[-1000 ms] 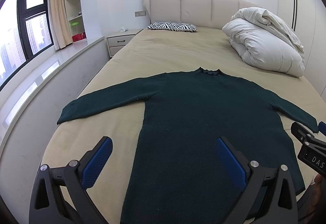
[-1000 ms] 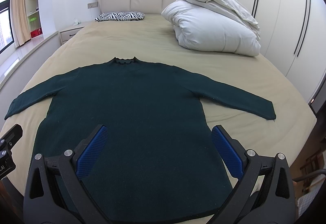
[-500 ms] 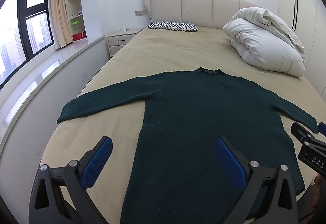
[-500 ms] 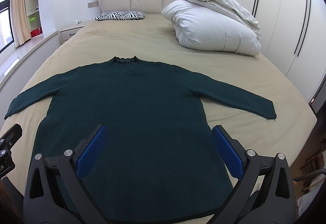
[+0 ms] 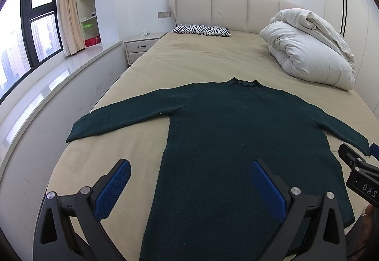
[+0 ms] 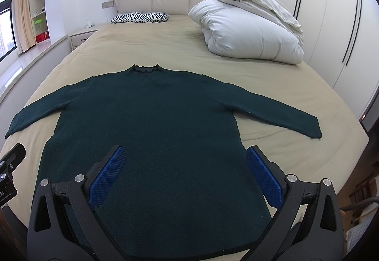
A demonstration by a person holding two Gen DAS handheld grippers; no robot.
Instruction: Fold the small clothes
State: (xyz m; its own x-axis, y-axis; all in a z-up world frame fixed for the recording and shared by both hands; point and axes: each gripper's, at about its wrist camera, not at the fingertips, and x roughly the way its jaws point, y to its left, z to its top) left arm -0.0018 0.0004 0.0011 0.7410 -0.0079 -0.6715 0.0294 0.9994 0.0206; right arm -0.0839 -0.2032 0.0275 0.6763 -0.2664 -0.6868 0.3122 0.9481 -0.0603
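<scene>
sweater (image 6: pixel 151 123): dark green fuzzy knit, flat on beige bed (image 6: pixel 272 85), 2 sleeves spread | my left gripper (image 5: pixel 189 186): spread wide, empty | my right gripper (image 6: pixel 184 172): spread wide, empty, above hem

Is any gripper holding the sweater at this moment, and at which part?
Nothing is held. The left gripper and right gripper are both open above the sweater, which lies flat on the bed.

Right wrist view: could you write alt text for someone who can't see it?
A dark green sweater lies flat on a beige bed, sleeves spread, neck away from the camera. The open right gripper hovers over its hem; a white duvet sits behind.
</scene>
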